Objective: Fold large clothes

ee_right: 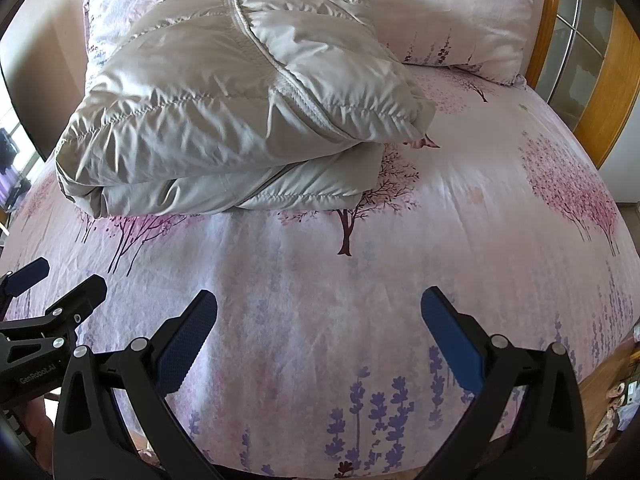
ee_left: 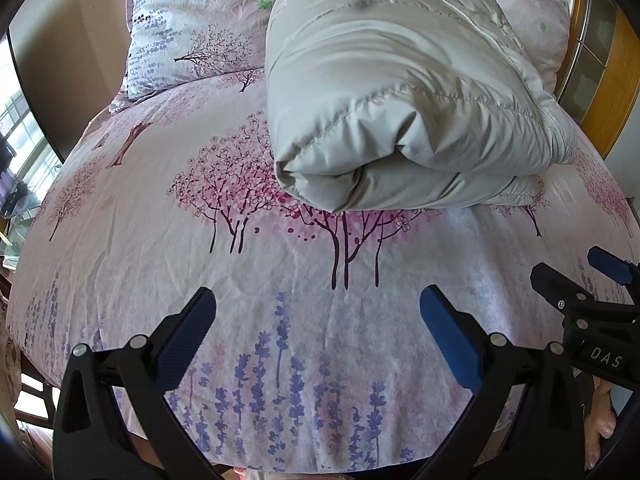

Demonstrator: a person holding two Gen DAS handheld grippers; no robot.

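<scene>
The folded jacket [ee_left: 400, 100] lies mid-bed toward the pillows, straight ahead of both tongs, its long axis seemingly running headward. The left gripper [ee_left: 318, 316] and right gripper [ee_right: 319, 316] hang released and empty over the bed's [ee_right: 440, 240] near edge, about equally near.

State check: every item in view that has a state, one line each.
puffer jacket: folded into a thick bundle, lying on the bed, not held.
left gripper: open, empty, hovering over the sheet short of the jacket.
right gripper: open, empty, also short of the jacket.
bedsheet: spread over the bed, lightly creased.
pillow: lying at the head of the bed.
</scene>
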